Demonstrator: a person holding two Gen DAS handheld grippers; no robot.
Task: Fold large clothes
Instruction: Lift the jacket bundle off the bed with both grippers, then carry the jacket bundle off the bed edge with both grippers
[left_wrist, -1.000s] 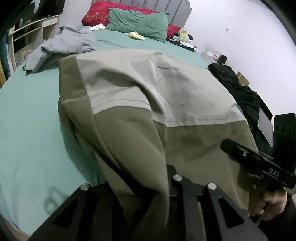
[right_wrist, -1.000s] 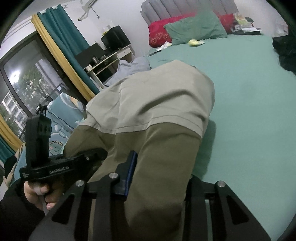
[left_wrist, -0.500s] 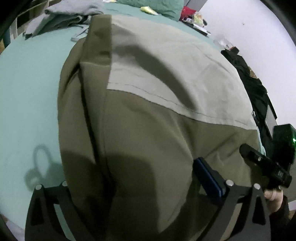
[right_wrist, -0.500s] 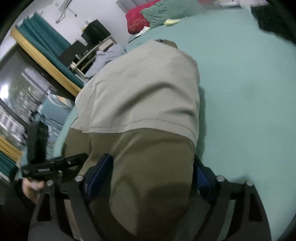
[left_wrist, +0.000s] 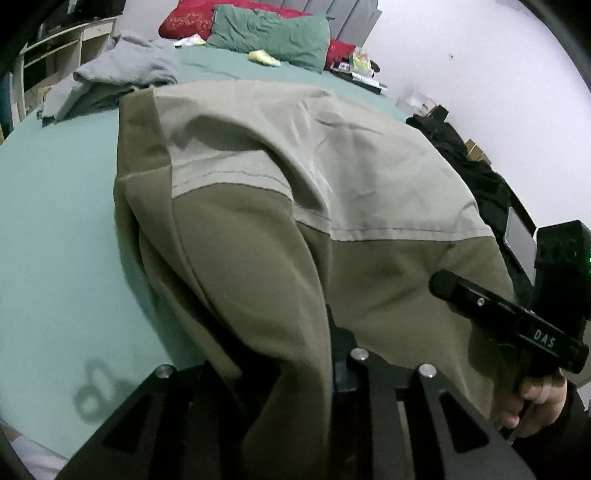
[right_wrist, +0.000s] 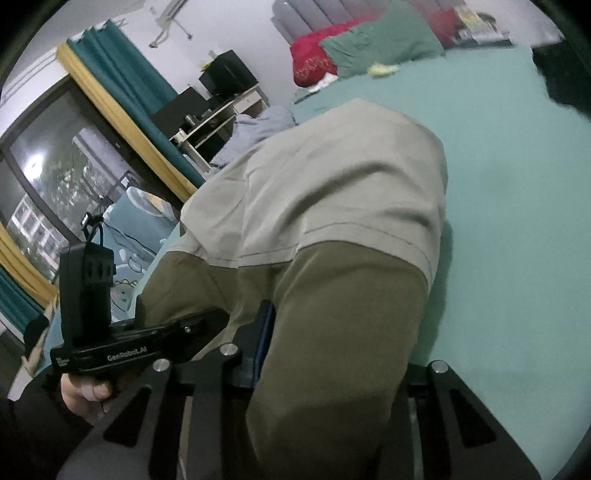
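now closed again, left gripper (left_wrist: 295, 373) on olive-and-beige garment (left_wrist: 295, 206). likewise right gripper (right_wrist: 332, 354), fingers just narrowed on same cloth over green bed (right_wrist: 517, 184).

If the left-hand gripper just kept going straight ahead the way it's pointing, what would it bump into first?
The left gripper already has the olive and beige garment between its jaws, so it would push further into that cloth, then probably the green bed sheet underneath; depth is hard to judge.
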